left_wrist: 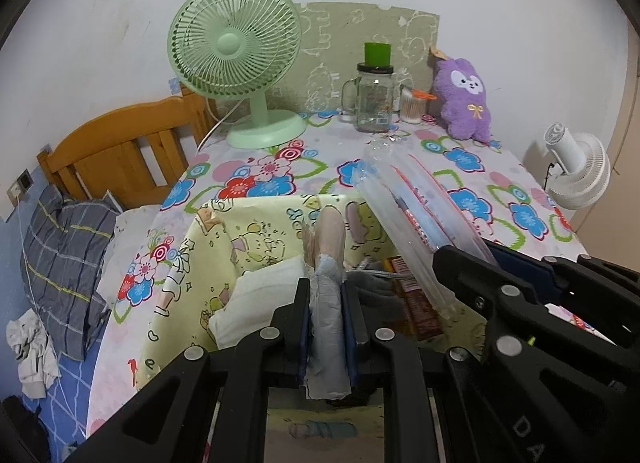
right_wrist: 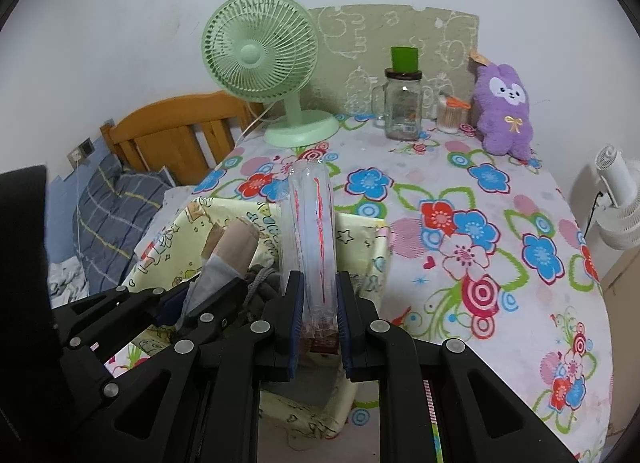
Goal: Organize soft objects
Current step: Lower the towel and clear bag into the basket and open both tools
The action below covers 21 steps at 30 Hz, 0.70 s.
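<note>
Soft objects are gathered at a yellow cartoon-print fabric bin (left_wrist: 208, 247) standing on the near-left part of the worktop (left_wrist: 496, 179), which carries a floral cloth; the bin serves as the reference point here. Left of the bin, off the worktop, a grey plaid pillow (left_wrist: 68, 259) lies on the bed below a wooden headboard (left_wrist: 120, 143). Inside the bin, at its left, lies a white folded cloth (left_wrist: 260, 295). Above the bin's middle, the left tongs (left_wrist: 326, 319) are clamped on a soft pale wrapped packet (left_wrist: 328, 263), grey-white at the pads and beige-pink at its far end, tilted up over the opening. Right of that packet, the right tongs (right_wrist: 318, 303) are closed on a clear plastic pouch with red print (right_wrist: 310, 231), which rises upright from the pads over the bin's right half. Brown printed packets (left_wrist: 416, 311) and a grey cord sit in the bin beneath. Behind the bin, at the worktop's far edge, stand a green desk fan (left_wrist: 240, 59), then a glass jar with a green cap (left_wrist: 374, 99), a cotton-swab container (left_wrist: 414, 105) and a purple plush toy (left_wrist: 466, 99) leaning against the wall. Far right of the bin, off the worktop, stands a white fan (left_wrist: 580, 171).
</note>
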Tool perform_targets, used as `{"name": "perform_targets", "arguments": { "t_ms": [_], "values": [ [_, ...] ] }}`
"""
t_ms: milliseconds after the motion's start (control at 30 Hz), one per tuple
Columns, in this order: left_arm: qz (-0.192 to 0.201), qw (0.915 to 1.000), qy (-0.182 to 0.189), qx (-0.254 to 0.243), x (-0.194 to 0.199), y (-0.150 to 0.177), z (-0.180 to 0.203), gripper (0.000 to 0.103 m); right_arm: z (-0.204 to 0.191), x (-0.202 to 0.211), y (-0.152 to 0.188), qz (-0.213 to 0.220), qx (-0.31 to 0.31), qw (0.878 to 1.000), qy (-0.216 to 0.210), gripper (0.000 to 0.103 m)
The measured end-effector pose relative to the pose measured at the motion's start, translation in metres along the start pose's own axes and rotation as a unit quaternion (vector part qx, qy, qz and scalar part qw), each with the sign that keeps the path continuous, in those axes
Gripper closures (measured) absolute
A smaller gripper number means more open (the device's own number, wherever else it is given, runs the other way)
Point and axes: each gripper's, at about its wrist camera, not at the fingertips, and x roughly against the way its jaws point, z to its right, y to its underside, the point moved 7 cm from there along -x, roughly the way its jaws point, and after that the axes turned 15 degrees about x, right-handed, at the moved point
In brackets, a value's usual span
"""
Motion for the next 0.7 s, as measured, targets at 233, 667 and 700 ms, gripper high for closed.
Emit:
{"name": "perform_targets", "arguments": {
  "t_ms": [233,667,700],
  "values": [
    [-0.007,0.9998,-0.015,0.008,-0.013,0.001,-0.016,0.082,-0.010,-0.015,0.000,-0.015,0.007,1.000,-0.009,0.084],
    [-0.013,0.9996,-0.027,0.002,-0.010,0.011,-0.033,0.040,-0.030,-0.026,0.005,-0.030,0.023,0.999,-0.028,0.084],
    [-0.012,0.9995,-0.027,0.001,-0.008,0.011,-0.034,0.038,-0.030,-0.026,0.005,-0.031,0.022,0.999,-0.028,0.084]
  ]
}}
